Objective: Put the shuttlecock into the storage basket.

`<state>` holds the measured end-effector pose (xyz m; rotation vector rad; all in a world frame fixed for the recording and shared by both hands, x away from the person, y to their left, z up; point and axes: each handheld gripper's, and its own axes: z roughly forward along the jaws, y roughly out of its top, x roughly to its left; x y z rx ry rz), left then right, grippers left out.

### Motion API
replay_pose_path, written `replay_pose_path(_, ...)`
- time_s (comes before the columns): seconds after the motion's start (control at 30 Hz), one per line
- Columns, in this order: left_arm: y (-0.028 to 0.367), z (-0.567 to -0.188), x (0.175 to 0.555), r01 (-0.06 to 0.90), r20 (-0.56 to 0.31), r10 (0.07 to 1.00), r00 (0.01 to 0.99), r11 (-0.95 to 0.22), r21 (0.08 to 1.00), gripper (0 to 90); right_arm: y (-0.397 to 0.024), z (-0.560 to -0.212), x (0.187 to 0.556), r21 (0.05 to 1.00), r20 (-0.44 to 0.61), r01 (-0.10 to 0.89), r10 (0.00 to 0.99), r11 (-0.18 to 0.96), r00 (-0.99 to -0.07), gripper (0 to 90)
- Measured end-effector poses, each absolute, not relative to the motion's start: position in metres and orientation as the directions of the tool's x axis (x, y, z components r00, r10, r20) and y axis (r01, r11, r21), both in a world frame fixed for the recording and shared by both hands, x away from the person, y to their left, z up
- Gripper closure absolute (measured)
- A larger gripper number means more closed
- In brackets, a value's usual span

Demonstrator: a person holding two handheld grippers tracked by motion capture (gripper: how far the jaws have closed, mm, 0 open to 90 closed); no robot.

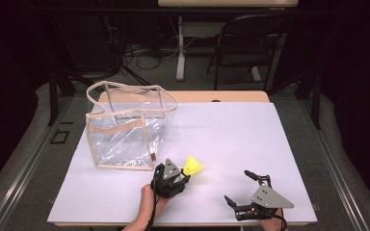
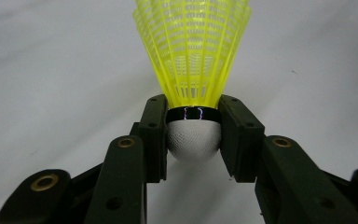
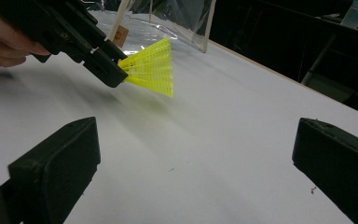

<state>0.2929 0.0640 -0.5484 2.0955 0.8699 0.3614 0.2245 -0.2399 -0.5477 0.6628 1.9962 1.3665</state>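
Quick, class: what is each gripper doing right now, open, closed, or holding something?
Left gripper: closed on the yellow shuttlecock, gripping its white cork base.
Right gripper: open, holding nothing.

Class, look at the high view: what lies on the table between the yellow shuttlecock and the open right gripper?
Nothing: between the shuttlecock and the right gripper lies only bare white table, as the high view shows.

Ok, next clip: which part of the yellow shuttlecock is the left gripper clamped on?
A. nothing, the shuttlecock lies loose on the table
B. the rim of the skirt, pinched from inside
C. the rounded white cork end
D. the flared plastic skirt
C: in the left gripper view the left gripper has its jaws pressed on either side of the white cork of the shuttlecock, with the yellow skirt flaring free beyond them.
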Motion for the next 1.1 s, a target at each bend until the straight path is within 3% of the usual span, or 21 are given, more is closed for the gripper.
replay_pose_path(1.1,0.067,-0.534,0.31,0.417,-0.01,0.663,0.749,-0.46,0.784,64.9,-0.239,-0.548,0.224,0.939,-0.206,0.065,0.704,0.337,-0.68,0.4)
